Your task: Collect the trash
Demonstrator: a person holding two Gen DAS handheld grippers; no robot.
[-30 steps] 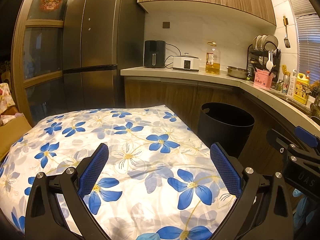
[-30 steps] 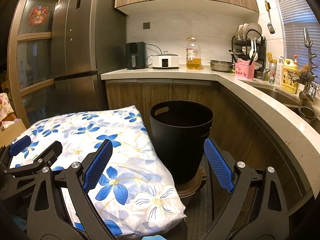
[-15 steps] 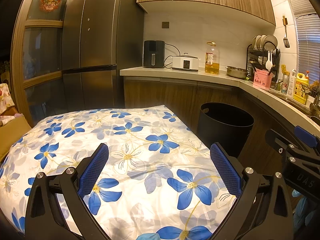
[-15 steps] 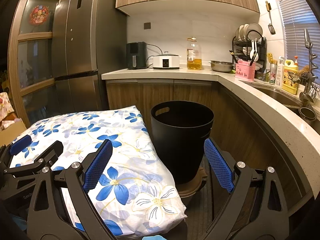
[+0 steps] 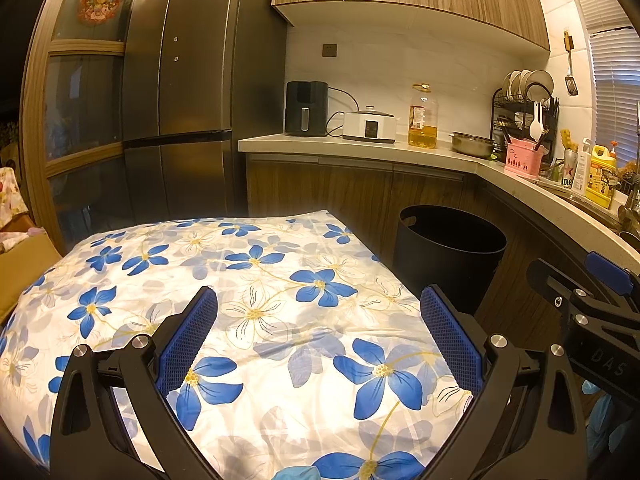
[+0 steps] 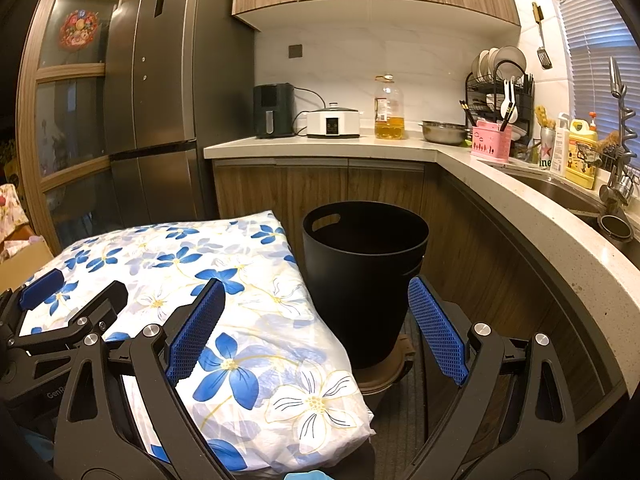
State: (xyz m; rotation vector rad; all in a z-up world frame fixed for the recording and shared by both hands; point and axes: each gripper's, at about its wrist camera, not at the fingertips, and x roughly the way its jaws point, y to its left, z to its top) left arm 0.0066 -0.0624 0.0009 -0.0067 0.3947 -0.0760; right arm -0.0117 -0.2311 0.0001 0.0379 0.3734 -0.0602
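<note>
Both grippers, left [image 5: 318,336] and right [image 6: 316,328], are hovering spread and empty beside the black bin [image 6: 364,280]. No trash is showing on the floral worktop [image 5: 248,280]; the bin's inside is possibly hidden, so the stage is staying unsettled.

Black hand-held gripper [image 5: 318,336]; blue mesh pads [image 5: 187,340]; silver screws; perhaps blue gloves.

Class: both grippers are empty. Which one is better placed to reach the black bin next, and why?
Right, probably. The right gripper has the bin just ahead between its open jaws. The left gripper hovers over the floral cloth, with the bin off to its right.
</note>
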